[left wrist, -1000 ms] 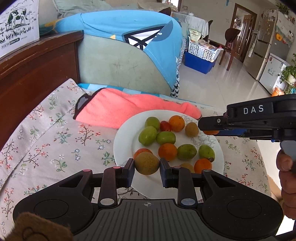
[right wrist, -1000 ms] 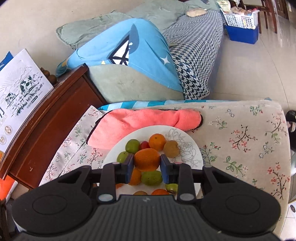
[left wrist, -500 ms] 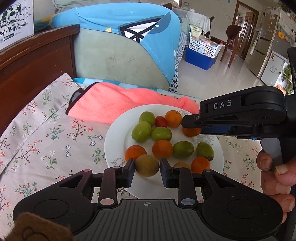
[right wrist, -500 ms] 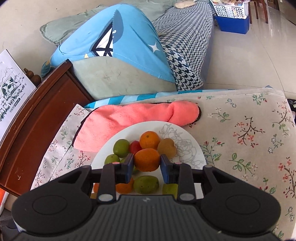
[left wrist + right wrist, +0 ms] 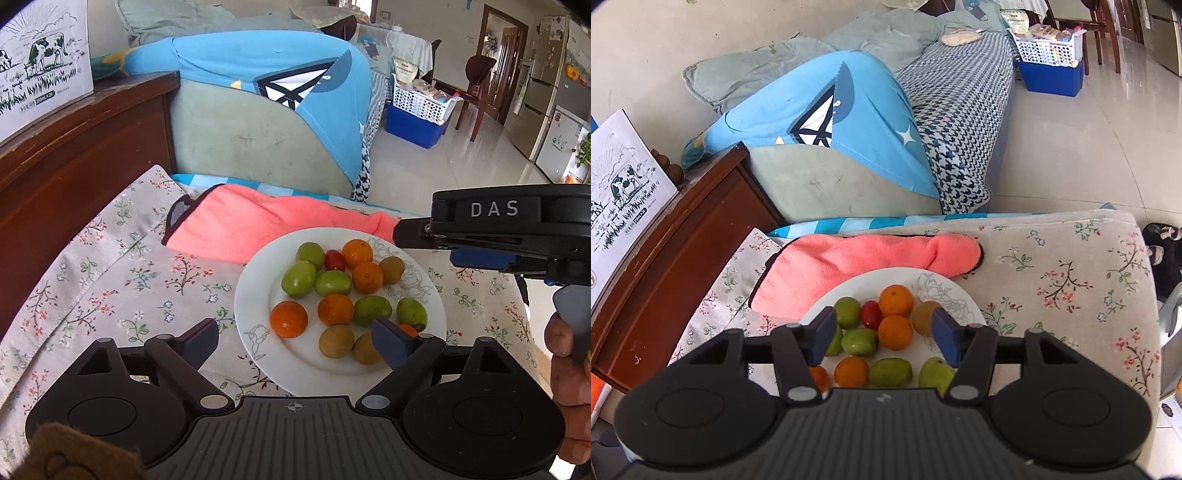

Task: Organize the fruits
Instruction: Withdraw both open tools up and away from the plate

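A white plate (image 5: 317, 373) (image 5: 942, 291) on the flowered tablecloth holds several green, orange and brown fruits and one red tomato (image 5: 334, 260). My left gripper (image 5: 294, 339) hangs over the plate's near edge, its jaws opening wide. A brown fruit (image 5: 336, 341) lies on the plate between them, touched by neither pad. My right gripper (image 5: 885, 334) (image 5: 400, 232) hovers above the plate's far right side, its jaws also opening. An orange (image 5: 895, 332) rests on the plate between its pads (image 5: 825, 332), free of both.
A pink towel (image 5: 258, 225) (image 5: 857, 266) lies just behind the plate. A dark wooden cabinet (image 5: 74, 155) with a milk carton box (image 5: 40, 55) borders the left. A sofa under a blue cloth (image 5: 277, 74) stands behind. A hand (image 5: 569, 369) holds the right gripper's handle.
Both grippers have gone from shut to open. The left has let go of the brown fruit, the right of the orange. Both fruits now lie on the plate.
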A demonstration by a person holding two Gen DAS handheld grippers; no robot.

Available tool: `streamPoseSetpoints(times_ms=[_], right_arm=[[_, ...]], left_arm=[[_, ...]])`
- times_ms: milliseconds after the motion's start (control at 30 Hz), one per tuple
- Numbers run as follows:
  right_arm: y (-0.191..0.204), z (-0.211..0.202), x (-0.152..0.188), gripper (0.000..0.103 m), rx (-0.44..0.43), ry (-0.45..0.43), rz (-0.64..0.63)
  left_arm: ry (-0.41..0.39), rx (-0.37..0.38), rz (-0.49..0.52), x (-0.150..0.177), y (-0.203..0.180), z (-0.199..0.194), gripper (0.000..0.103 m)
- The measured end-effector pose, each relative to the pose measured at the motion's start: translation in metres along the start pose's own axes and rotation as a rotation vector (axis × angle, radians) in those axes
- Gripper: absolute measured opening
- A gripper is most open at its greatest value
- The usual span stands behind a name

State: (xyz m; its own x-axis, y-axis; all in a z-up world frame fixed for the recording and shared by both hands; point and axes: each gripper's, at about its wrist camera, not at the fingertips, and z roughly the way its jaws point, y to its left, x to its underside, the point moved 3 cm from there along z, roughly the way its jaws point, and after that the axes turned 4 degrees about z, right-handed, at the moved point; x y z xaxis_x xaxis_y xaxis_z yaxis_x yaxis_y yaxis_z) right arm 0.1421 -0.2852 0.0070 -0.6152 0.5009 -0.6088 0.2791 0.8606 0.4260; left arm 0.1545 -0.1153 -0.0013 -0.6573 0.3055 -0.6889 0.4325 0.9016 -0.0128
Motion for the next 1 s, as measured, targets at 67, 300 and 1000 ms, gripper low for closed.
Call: streamPoseSetpoints(times_ms=[67, 300, 1000], right_arm=[[-0.002, -0.009, 0.002, 0.067, 0.020, -0.005, 0.003], [-0.011, -0.041, 0.010, 0.076, 0.059, -0.015, 0.044], [-0.001, -0.072, 0.052, 0.092, 0.182, 0.031, -0.057]], left_arm=[[0.010, -0.022, 0.004, 0.002, 0.000, -0.004, 0.092], [0.063, -0.045, -0.033, 0.014, 0.005, -0.016, 0.092], [0.089, -0.145, -0.075, 0.015, 0.020, -0.044, 0.093]])
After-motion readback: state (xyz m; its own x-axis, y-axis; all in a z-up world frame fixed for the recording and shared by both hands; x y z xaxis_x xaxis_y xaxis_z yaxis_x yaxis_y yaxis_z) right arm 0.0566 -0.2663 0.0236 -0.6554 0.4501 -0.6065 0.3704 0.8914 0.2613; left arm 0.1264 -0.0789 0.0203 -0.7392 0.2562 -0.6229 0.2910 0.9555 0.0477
